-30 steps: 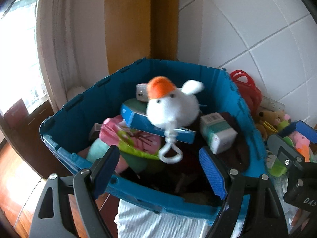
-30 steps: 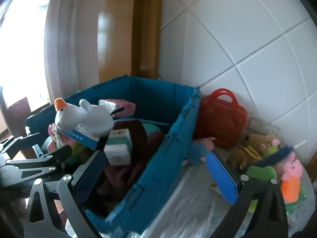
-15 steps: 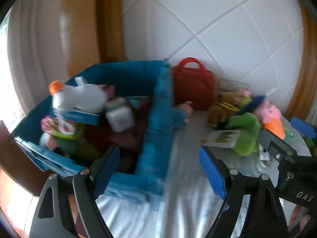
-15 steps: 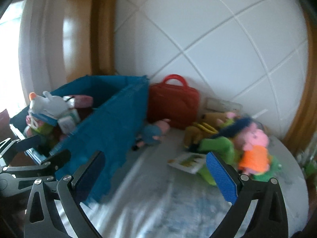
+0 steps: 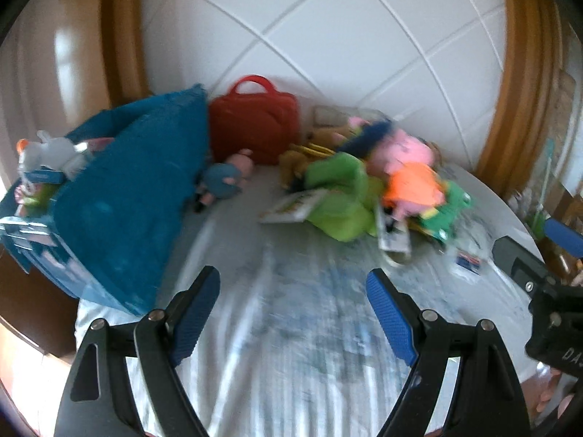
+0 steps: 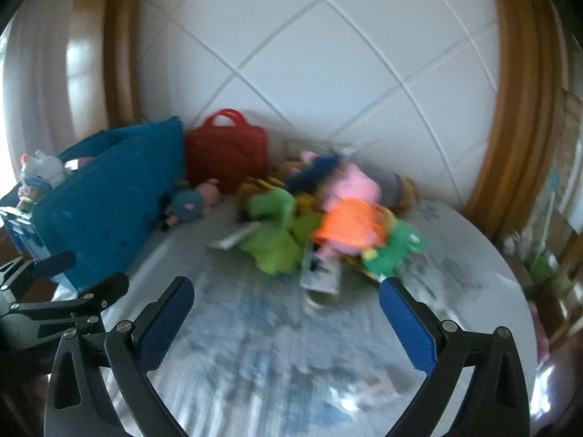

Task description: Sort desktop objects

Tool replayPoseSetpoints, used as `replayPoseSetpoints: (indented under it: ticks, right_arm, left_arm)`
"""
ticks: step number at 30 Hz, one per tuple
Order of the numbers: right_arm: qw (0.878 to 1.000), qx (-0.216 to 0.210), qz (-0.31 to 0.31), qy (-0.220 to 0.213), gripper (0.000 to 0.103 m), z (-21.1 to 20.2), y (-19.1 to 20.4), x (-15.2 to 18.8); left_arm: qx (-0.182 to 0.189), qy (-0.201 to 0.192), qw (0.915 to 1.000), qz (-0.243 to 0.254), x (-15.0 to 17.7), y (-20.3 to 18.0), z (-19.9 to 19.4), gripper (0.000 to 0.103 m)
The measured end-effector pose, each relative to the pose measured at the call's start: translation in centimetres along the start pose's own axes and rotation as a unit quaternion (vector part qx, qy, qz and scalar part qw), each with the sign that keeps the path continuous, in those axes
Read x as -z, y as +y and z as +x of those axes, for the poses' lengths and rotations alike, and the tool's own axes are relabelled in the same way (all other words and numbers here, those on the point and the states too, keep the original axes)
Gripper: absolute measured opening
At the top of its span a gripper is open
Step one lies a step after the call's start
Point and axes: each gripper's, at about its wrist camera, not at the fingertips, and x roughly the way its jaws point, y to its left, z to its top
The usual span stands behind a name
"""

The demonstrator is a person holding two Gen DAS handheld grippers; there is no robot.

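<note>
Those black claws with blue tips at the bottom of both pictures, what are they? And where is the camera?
They are grabbing tools, one held in each of a person's hands. A small camera sits on each tool and looks forward between its two fingers, so each picture is that tool's own view. The left gripper and the right gripper both have their jaws wide open and hold nothing. In front lies a table with a pale cloth. On it stand a blue bin full of things, a red case by the tiled wall, and a pile of plush toys. The pictures are blurry.
</note>
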Motion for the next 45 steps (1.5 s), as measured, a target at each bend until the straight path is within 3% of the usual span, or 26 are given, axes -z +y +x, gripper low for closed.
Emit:
replayPoseSetpoints:
  ticks: [6, 14, 20, 23, 29, 34, 40, 45]
  right_arm:
    - [0.997, 0.036, 0.051, 0.038, 0.103, 0.4, -8.1, 3.5]
    - [0.989, 0.081, 0.079, 0.092, 0.103, 3.1, -14.2, 7.9]
    - [0.985, 0.074, 0.088, 0.125, 0.103, 4.9, -18.8, 10.5]
    - [0.987, 0.053, 0.076, 0.129, 0.103, 6.1, -21.3, 11.0]
    - [0.989, -0.014, 0.017, 0.148, 0.103, 8.4, -25.7, 12.1]
    - [0.984, -0.05, -0.021, 0.172, 0.103, 10.4, -27.9, 12.8]
    - [0.979, -0.084, -0.056, 0.175, 0.102, 12.9, -28.8, 12.4]
    - [0.97, -0.132, -0.102, 0.178, 0.101, 16.4, -29.3, 11.6]
  left_arm:
    - [0.027, 0.039, 0.9979, 0.043, 1.7, -7.3, 2.5, 0.083]
    - [0.074, 0.087, 0.9893, 0.09, 4.4, -14.8, 7.3, 0.083]
    - [0.075, 0.123, 0.9844, 0.1, 6.3, -20.1, 10.0, 0.083]
    - [0.057, 0.131, 0.9865, 0.081, 7.2, -22.7, 10.8, 0.083]
    - [0.0, 0.152, 0.9883, -0.004, 10.0, -26.4, 11.6, 0.083]
    - [-0.037, 0.182, 0.9809, -0.057, 12.0, -27.8, 12.3, 0.083]
    - [-0.069, 0.175, 0.9763, -0.106, 12.4, -28.8, 13.3, 0.083]
    - [-0.11, 0.187, 0.964, -0.155, 12.8, -29.7, 15.1, 0.083]
